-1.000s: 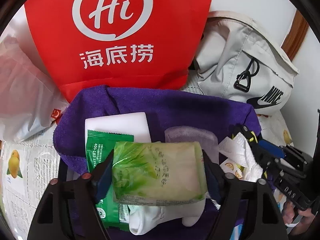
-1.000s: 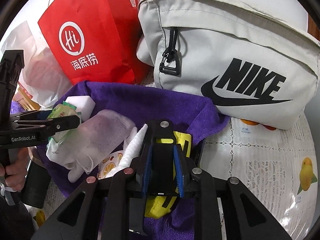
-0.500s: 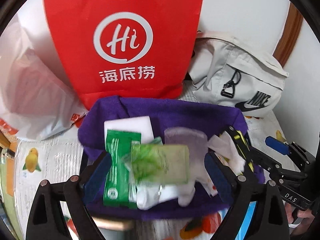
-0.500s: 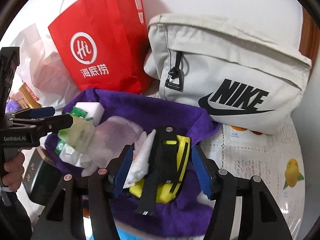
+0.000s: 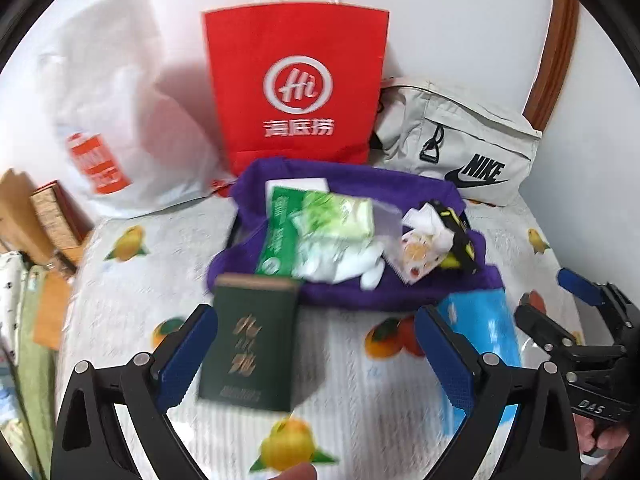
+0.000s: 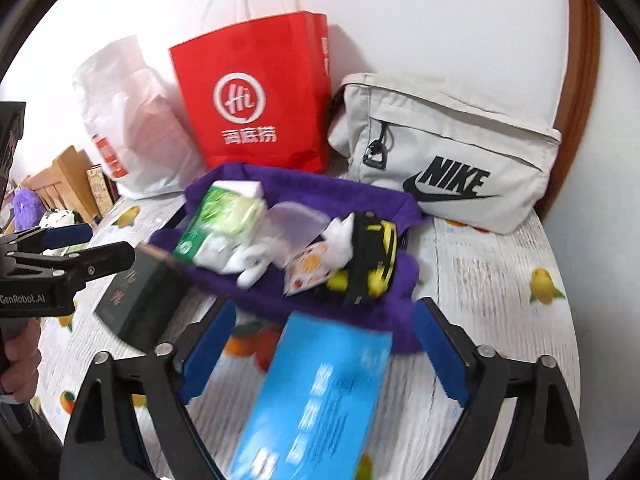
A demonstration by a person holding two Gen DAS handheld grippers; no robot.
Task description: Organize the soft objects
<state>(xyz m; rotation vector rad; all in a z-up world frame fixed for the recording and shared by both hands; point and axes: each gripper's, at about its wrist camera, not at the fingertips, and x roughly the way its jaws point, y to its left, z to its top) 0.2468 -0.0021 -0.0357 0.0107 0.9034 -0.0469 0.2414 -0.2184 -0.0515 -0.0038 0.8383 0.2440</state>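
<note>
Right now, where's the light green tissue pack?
The light green tissue pack lies on the purple towel, atop the dark green wipes packet, left of the clear pouch and in front of the red bag.

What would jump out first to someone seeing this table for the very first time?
Probably the bright red paper bag standing against the wall, with a pale Nike pouch beside it. In front lies a purple towel heaped with green tissue packs and other small soft things. Nearer, both open hand-held grippers frame a dark green box and a blue packet.
</note>
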